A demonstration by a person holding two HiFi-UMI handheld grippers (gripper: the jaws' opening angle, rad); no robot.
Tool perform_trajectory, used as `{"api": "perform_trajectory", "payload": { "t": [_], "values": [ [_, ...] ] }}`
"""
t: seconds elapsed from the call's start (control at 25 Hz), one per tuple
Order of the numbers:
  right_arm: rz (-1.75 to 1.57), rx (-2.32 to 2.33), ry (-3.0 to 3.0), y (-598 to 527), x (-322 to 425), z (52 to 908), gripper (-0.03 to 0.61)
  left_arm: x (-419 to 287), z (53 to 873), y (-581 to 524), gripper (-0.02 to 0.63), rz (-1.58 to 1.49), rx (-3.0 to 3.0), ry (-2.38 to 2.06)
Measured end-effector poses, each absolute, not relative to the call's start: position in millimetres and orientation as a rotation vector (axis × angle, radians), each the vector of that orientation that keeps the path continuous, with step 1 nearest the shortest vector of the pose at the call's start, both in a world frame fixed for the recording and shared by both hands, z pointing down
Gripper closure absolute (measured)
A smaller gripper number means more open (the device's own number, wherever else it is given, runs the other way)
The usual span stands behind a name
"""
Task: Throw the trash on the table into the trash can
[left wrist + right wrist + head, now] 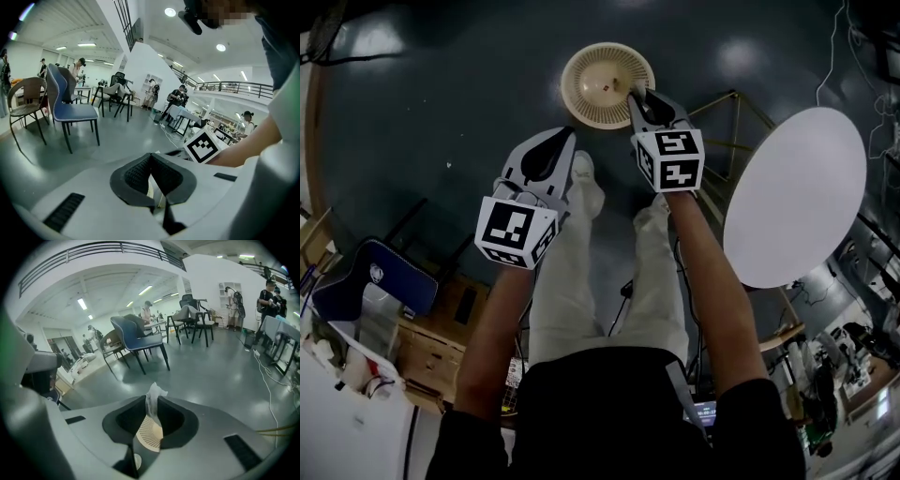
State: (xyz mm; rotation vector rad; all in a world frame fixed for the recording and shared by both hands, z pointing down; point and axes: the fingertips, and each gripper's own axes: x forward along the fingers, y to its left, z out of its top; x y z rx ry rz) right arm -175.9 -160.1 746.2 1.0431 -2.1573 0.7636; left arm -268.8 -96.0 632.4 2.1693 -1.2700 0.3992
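Item: tissue scrap (153, 398). Light, soft, crumples easily; take by bunched middle. Right gripper (637, 96) pinching it above trash can (577, 86), 12 o'clock. Left gripper (565, 138) jaws pressed together, empty.

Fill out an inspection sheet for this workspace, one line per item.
Surface: round white table, nothing seen on top.
Job's things: slotted beige trash can on the floor; white paper scrap.
Clutter: low wooden unit beside the person.
Grippers: left gripper shut, empty; right gripper shut on the paper scrap, over the can.
Cables: white cable across the floor.
Surroundings: blue chair; people at distant tables.
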Motion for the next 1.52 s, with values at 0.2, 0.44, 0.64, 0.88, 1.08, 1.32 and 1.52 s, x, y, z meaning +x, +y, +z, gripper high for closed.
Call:
{"api": "perform_trajectory", "payload": {
  "t": [0.2,0.44,0.64,0.88,1.08,1.32,1.52],
  "values": [
    [0.792,1.034,-2.105,-157.6,-183.4,804.0,0.491,-280.5,673.8,-97.4,0.598,0.428,2.160,-1.243],
    [0.818,1.037,-2.059,-157.5,-195.8,861.4,0.491,-294.0,716.4,-95.6,0.598,0.462,2.159,-1.220],
    [0.832,1.037,-2.023,-162.3,-198.5,904.1,0.491,-301.4,749.9,-91.6,0.598,0.472,2.133,-1.209],
    [0.849,1.016,-1.985,-160.6,-197.2,946.2,0.491,-296.8,776.5,-87.4,0.598,0.458,2.129,-1.181],
    [0.867,1.007,-1.982,-157.6,-198.6,960.9,0.431,-298.3,787.5,-89.4,0.598,0.464,2.137,-1.164],
    [0.882,1.035,-1.986,-153.8,-190.8,930.6,0.410,-302.2,761.3,-94.4,0.598,0.455,2.158,-1.182],
    [0.885,1.057,-2.008,-151.3,-192.4,876.3,0.410,-305.3,714.9,-98.8,0.598,0.437,2.194,-1.187]
  ]
}}
